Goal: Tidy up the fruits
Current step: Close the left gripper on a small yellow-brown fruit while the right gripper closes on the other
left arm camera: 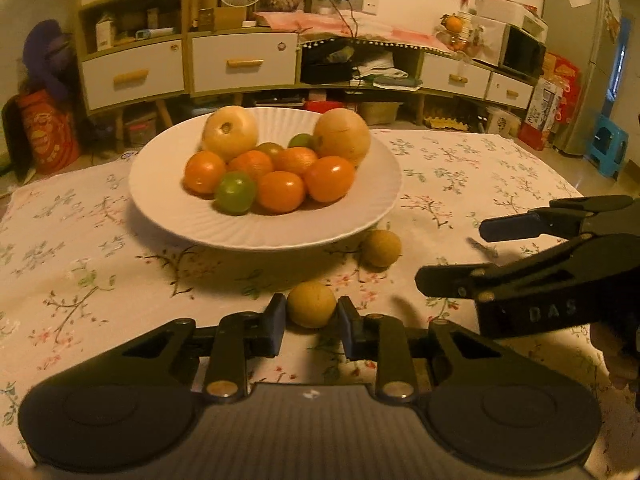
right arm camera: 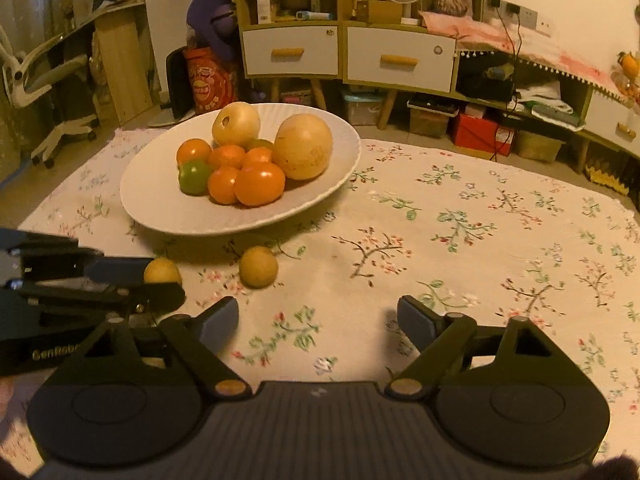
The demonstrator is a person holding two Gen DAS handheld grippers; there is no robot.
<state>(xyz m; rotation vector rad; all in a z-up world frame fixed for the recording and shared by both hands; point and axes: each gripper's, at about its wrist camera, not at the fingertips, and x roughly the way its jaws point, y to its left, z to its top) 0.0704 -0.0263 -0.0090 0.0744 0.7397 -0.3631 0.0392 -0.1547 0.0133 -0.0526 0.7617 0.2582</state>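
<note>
A white plate (left arm camera: 168, 216) holds several oranges, green citrus and two large yellow fruits; it also shows in the right wrist view (right arm camera: 160, 216). Two small yellow fruits lie on the cloth in front of it. My left gripper (left arm camera: 312, 320) has its pads on both sides of the nearer small fruit (left arm camera: 311, 304), touching or nearly touching it, on the cloth; this fruit also shows in the right wrist view (right arm camera: 162, 271). The second small fruit (left arm camera: 381, 248) (right arm camera: 258, 266) lies free. My right gripper (right arm camera: 318, 318) is open and empty; it shows at the right in the left wrist view (left arm camera: 452, 254).
A floral tablecloth (right arm camera: 480, 240) covers the table. Behind it stand white-drawered cabinets (left arm camera: 240, 64), a fan, a fridge (left arm camera: 576, 56) and a blue stool (left arm camera: 608, 144). An office chair (right arm camera: 40, 92) stands at the far left.
</note>
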